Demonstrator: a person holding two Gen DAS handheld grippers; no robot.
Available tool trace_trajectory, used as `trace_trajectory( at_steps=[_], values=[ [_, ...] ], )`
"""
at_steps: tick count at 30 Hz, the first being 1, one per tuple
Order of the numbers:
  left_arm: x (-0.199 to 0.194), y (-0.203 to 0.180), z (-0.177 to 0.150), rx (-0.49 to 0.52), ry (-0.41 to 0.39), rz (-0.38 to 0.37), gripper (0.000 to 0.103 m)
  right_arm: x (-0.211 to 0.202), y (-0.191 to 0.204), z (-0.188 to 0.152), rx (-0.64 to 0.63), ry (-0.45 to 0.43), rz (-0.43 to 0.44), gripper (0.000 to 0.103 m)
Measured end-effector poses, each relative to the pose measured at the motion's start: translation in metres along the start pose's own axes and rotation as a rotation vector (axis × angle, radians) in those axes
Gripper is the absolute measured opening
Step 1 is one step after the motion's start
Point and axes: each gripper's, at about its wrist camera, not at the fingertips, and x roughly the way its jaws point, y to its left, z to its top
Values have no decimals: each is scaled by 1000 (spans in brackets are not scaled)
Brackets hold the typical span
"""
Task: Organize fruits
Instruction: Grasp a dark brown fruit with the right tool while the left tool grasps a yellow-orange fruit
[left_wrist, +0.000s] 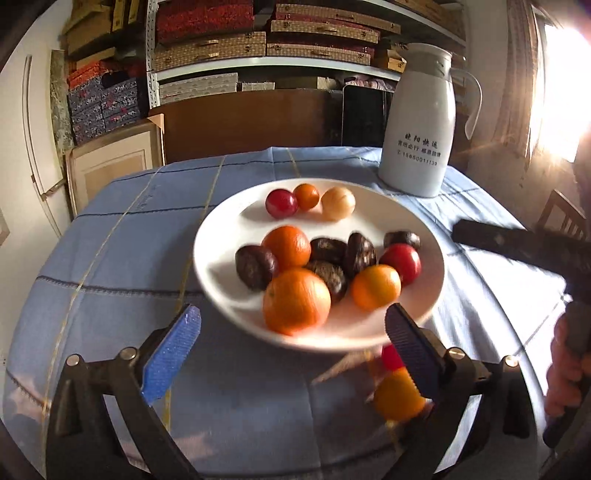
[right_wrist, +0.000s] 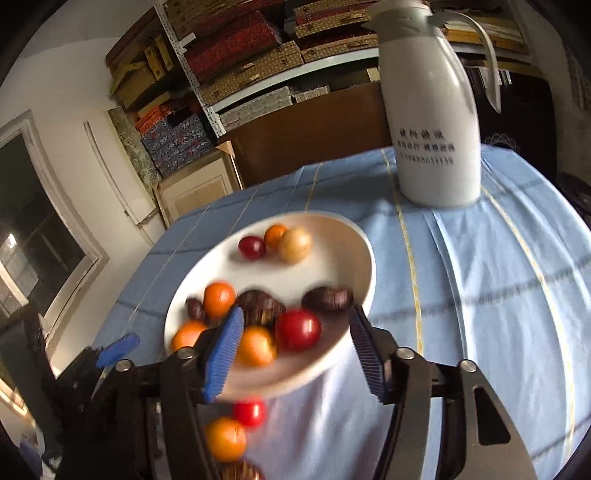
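Left wrist view: left hand-held gripper (left_wrist: 291, 326) wide apart, empty; plate (left_wrist: 218, 236) of fruit directly ahead; right hand-held gripper (right_wrist: 295, 332) likewise wide.

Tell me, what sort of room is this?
Probably a home dining corner that doubles as storage: a table under a blue checked cloth holds a white plate of fruit and a white thermos jug, with shelves of stacked gift boxes behind.

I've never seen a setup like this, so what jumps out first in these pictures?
A white plate heaped with oranges, red fruits and dark brown ones sits mid-table on the blue cloth. Behind it to the right stands a tall white jug. Two fruits, red and orange, lie off the plate's near edge.
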Motion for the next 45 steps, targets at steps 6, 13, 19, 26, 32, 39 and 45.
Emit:
trace_trajectory(
  at_steps=[6, 13, 19, 26, 32, 39, 45],
  values=[
    [-14, 6, -24, -1, 16, 68, 98, -19, 7, -55, -67, 69, -9, 64],
    [-40, 41, -45, -135, 16, 78, 98, -31, 40, -94, -226, 111, 20, 65],
    [-53, 71, -60, -307, 14, 1, 98, -25, 50, -105, -266, 153, 26, 65],
    [-55, 72, -59, -333, 4, 2, 98, -14, 63, -111, -298, 195, 27, 65],
    [-58, 63, -55, -261, -13, 102, 98, -9, 66, -114, -307, 225, 14, 60],
    [-63, 51, -52, -169, -35, 205, 98, -6, 66, -113, -312, 237, 1, 57],
    [-64, 50, -52, -155, -35, 221, 98, -4, 64, -111, -300, 235, 0, 45]
  ],
)
